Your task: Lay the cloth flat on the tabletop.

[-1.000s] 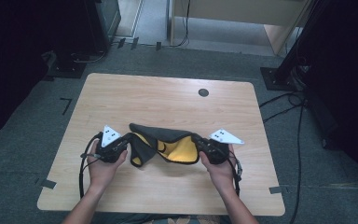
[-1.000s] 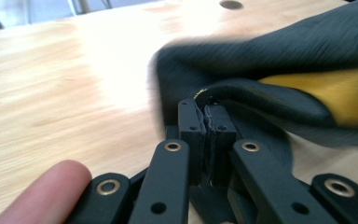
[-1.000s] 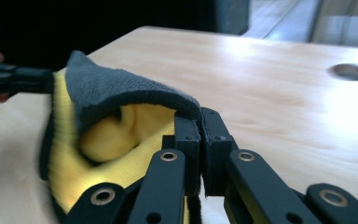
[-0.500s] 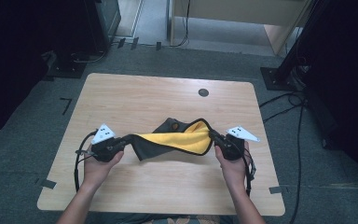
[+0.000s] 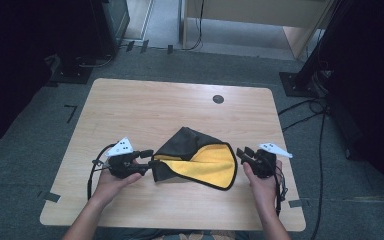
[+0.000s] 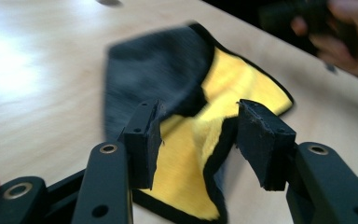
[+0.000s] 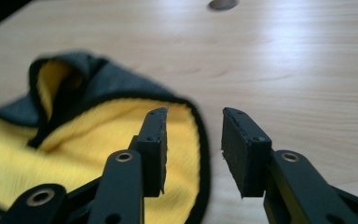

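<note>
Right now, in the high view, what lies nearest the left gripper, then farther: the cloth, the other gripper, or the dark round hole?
From the left gripper:
1. Black and yellow cloth, right beside it.
2. Right gripper, past the cloth's far edge.
3. Round hole, near the table's far edge.

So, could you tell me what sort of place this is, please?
Probably a lab or workshop set up for recording: a bare wooden table on grey carpet, cables trailing over the floor, and dark equipment stands around it.

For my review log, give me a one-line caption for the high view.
Yellow-and-black cloth lies on the wooden table between both opened tongs, left and right.
</note>
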`<state>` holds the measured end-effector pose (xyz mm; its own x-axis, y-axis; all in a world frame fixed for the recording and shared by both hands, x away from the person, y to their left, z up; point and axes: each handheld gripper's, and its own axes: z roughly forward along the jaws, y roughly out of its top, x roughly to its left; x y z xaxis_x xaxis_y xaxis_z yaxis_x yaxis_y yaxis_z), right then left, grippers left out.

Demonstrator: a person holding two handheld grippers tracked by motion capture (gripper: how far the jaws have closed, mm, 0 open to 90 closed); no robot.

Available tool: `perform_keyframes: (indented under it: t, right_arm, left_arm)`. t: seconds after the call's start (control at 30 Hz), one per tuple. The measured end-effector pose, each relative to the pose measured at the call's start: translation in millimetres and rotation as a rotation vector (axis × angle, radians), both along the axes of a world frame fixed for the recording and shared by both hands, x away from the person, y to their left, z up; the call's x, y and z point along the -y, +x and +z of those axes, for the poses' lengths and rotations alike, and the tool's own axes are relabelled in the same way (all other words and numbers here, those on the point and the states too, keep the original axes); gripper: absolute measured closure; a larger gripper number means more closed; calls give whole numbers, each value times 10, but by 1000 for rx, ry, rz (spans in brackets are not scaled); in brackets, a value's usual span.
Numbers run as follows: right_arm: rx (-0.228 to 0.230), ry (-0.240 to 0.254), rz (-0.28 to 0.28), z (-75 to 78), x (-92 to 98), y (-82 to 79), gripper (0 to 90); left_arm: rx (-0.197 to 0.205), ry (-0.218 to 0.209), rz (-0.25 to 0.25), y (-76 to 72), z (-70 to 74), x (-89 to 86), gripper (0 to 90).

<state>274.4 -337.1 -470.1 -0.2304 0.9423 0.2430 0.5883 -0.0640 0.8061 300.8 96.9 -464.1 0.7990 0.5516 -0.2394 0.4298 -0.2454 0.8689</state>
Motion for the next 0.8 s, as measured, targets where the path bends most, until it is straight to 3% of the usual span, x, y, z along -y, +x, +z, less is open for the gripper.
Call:
perform_keyframes:
  t: [0.07,0.17,0.23,0.33,0.43,0.5,0.57,0.67,0.8]
  right_arm:
    - [-13,-45,37,-46,-99,-61,587]
    - [-63,-51,55,-107,-217,-145,552]
    - [-100,-54,65,-157,-276,-205,519]
    - [-148,-103,65,-256,-337,-314,481]
    - [-194,-130,52,-382,-358,-409,481]
    - [-176,-154,57,-414,-381,-435,497]
    - [-164,-161,76,-422,-422,-429,523]
    - [-118,-253,123,-436,-489,-447,680]
    - [-132,-239,164,-418,-433,-397,841]
  left_arm:
    - [-2,-3,85,30,-26,-20,504]
    - [-40,57,241,94,-116,12,518]
    - [-60,115,285,131,-199,58,526]
    - [-41,211,268,152,-302,169,525]
    - [-29,274,266,160,-368,298,523]
    - [-41,289,272,180,-401,359,530]
    - [-50,331,285,195,-438,423,572]
    - [-36,380,304,196,-461,470,683]
    - [-45,380,313,203,-451,370,832]
